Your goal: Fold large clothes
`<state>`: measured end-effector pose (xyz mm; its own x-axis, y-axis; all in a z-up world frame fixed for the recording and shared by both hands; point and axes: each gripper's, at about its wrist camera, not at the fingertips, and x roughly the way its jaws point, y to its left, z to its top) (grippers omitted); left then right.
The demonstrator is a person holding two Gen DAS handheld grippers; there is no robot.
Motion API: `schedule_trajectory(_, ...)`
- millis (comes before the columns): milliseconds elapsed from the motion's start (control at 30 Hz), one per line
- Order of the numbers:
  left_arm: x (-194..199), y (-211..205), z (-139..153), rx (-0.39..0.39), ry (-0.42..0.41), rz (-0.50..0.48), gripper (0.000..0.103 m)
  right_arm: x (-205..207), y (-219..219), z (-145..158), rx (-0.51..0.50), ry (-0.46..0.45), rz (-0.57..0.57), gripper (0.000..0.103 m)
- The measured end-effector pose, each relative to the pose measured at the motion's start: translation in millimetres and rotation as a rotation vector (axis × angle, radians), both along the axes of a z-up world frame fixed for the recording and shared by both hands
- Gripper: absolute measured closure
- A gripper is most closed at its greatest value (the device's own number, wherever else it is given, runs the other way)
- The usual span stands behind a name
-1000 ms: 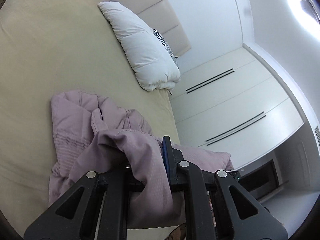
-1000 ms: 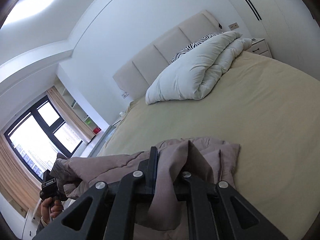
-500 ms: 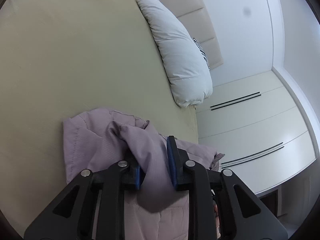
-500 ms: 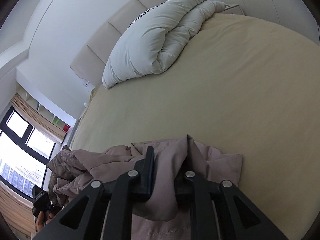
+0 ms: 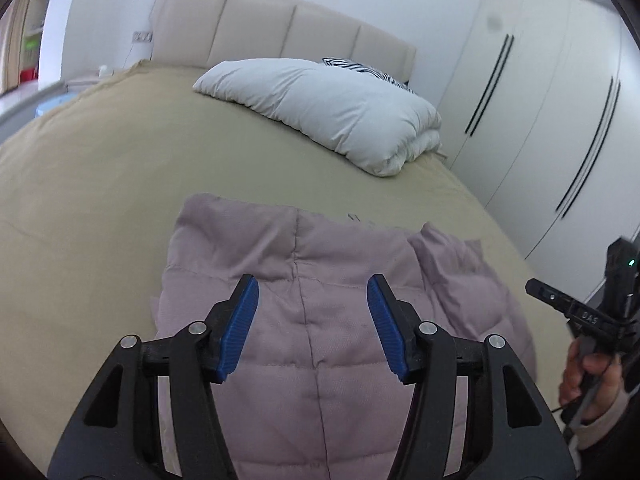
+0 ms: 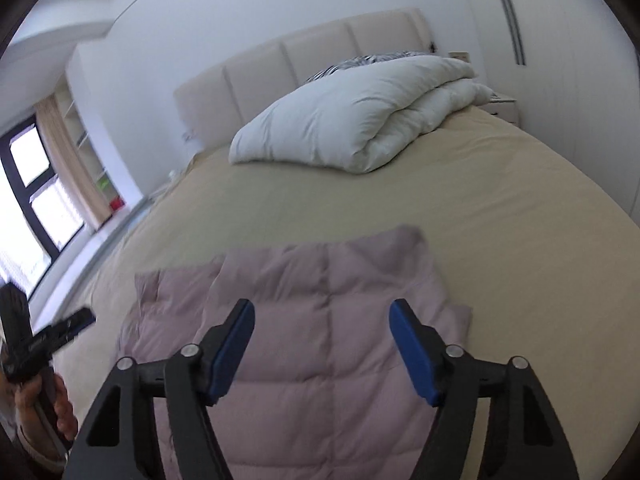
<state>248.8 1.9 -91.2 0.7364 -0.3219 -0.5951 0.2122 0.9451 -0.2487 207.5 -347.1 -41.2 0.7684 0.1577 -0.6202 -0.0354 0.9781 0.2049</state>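
Jacket [image 5: 320, 320] lies spread flat on the bed [image 5: 100, 200], ready for folding; left tool [image 5: 312, 304] and right tool [image 6: 322, 328] hover at 6 o'clock, wide open, holding nothing.

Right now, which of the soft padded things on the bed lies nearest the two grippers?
The mauve quilted jacket, spread flat directly under the open left gripper and right gripper. The white folded duvet lies far off, by the headboard.

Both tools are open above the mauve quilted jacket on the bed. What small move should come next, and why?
Probably lower the right tool to the loose flap at the puffer jacket's right side, seen bunched in the left view, and pinch it. The main panel lies flat on the bed, the left tool holds nothing, and that flap looks unfolded.
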Motion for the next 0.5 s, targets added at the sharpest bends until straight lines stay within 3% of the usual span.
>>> schedule_trajectory(100, 20, -39, -19, 0.173, -0.028, -0.001, 0.048, 31, 27, -15, -0.033, 0.03, 0.044, 0.042)
schedule_trajectory(233, 70, -80, -63, 0.272, 0.05, -0.002, 0.048, 87, 41, -55, -0.129, 0.144, 0.03, 0.042)
schedule_trajectory(367, 107, -86, -98, 0.281, 0.086, 0.005, 0.047, 125, 18, -82, -0.059, 0.204, -0.02, 0.042)
schedule_trajectory(500, 137, -85, -119, 0.255, 0.107, 0.02, 0.047, 152, 22, -99, -0.115, 0.212, 0.0, 0.041)
